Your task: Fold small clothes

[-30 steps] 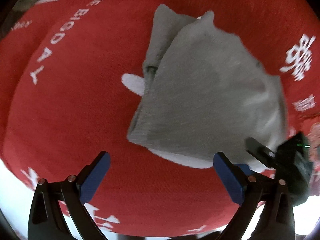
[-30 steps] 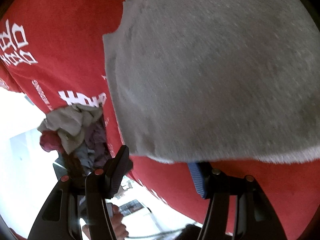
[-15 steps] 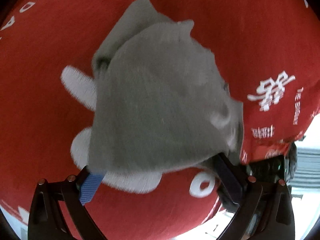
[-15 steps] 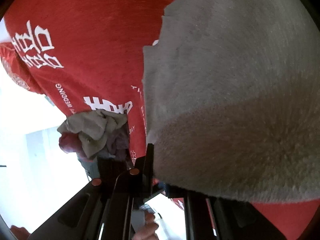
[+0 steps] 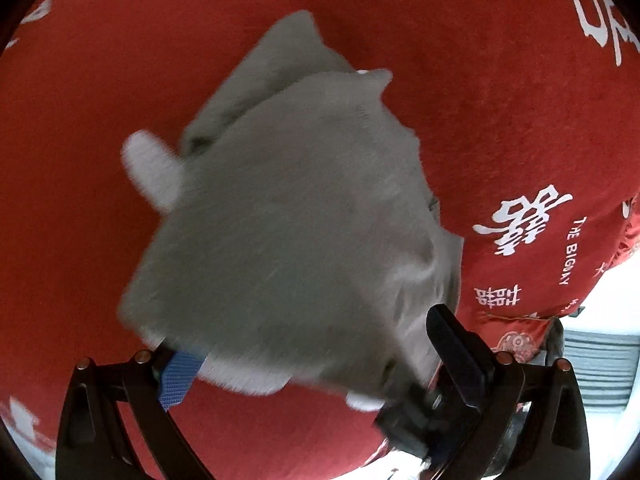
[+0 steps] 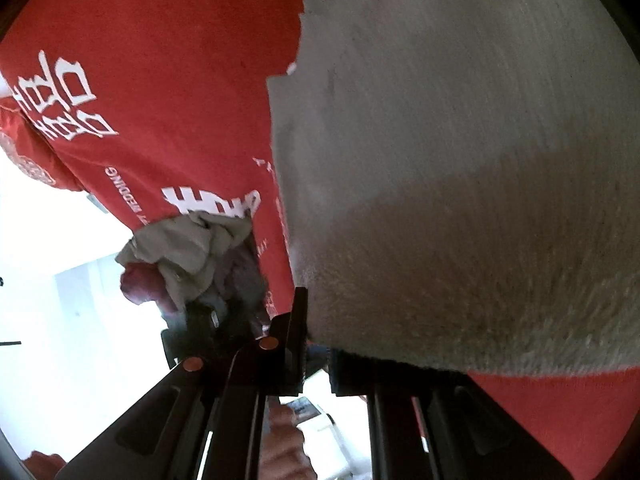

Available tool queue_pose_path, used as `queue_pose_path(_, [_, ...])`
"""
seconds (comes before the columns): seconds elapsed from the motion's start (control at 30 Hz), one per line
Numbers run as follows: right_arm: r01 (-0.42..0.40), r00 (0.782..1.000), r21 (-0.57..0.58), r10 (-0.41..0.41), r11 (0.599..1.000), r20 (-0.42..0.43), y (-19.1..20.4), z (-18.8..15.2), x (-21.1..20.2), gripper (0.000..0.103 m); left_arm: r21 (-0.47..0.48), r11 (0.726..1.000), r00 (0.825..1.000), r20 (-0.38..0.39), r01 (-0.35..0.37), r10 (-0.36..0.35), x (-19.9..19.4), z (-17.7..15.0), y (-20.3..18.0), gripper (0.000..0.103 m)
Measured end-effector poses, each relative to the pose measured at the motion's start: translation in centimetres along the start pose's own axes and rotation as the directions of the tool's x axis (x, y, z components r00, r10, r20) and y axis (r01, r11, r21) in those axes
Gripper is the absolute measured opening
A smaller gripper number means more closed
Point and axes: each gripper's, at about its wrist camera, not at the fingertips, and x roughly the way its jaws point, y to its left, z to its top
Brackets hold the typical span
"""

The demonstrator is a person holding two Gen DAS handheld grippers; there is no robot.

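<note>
1. The left gripper (image 5: 320, 364) sits at the near edge of the grey garment (image 5: 292, 232). Its jaws stand wide apart, the blue-padded left finger tucked under the near-left corner of the cloth and the dark right finger beside the near-right corner. Nothing is pinched between them.
2. The grey garment lies on the red cloth (image 5: 100, 128) with white lettering that covers the table. It looks already doubled, one layer lapping another at the far end, with white trim poking out at the left and along the near hem.
3. The right gripper (image 6: 316, 354) is at the garment's near-right corner. Its jaws are drawn nearly together with the fuzzy hem (image 6: 400, 344) lying right at them, so I judge them clamped on the garment, though the pinch itself is hidden by the cloth.
4. A crumpled pile of other clothes (image 6: 192, 252) sits at the table edge, left of the right gripper.
5. Risks, as I judge them:
   - With only one corner held, lifting would let the loose left side sag and undo the fold.
   - The left finger under the cloth could drag the lower layer and skew the edges.
   - The soft pile may slip from a shallow pinch.
</note>
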Motion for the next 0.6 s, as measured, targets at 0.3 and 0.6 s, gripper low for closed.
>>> queue_pose_path(0.3, [0.067,0.996,-0.071,-0.072,0.995,-0.06,0.4,-0.3,0.8,0.009,0.137,0.911,0.919,0.128,-0.388,0.372,1.4,1.6,-3.4,0.031])
queue_pose_path(0.6, [0.319,0.935,-0.293,-0.349,0.901,-0.055,5.4,1.5,-4.1,0.035,0.584,0.4,0.697,0.475,-0.707,0.537,4.2,-4.0,-9.8,0.011])
